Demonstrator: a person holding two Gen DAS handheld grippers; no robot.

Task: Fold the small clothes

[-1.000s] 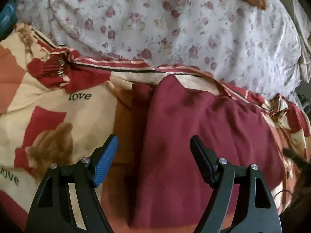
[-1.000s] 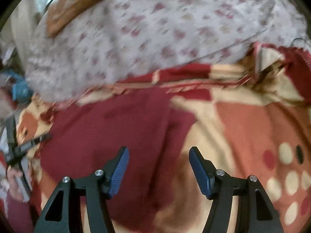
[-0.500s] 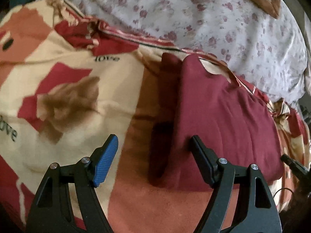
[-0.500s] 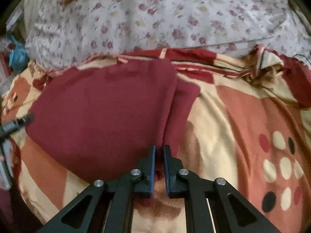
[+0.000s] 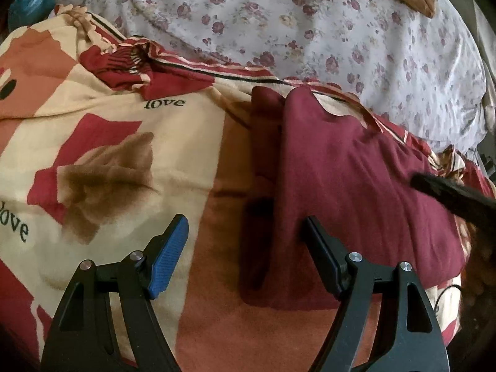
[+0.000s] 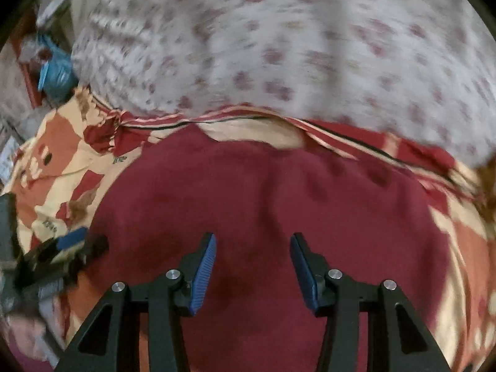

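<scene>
Maroon garment [image 6: 263, 204] lies part-folded on the patterned blanket [image 5: 130, 142], both grippers empty, left gripper [image 5: 245, 241] wide at its left edge, right gripper [image 6: 252, 263] just reopening above it, next fold needs a fresh edge pinch.

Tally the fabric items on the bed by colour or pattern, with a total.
Maroon garment: 1
Cream and red printed blanket: 1
White floral sheet: 1
Total: 3

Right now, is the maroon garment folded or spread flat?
Folded: the maroon garment has one layer doubled over another, with the lower layer's edge showing along its left side.
</scene>
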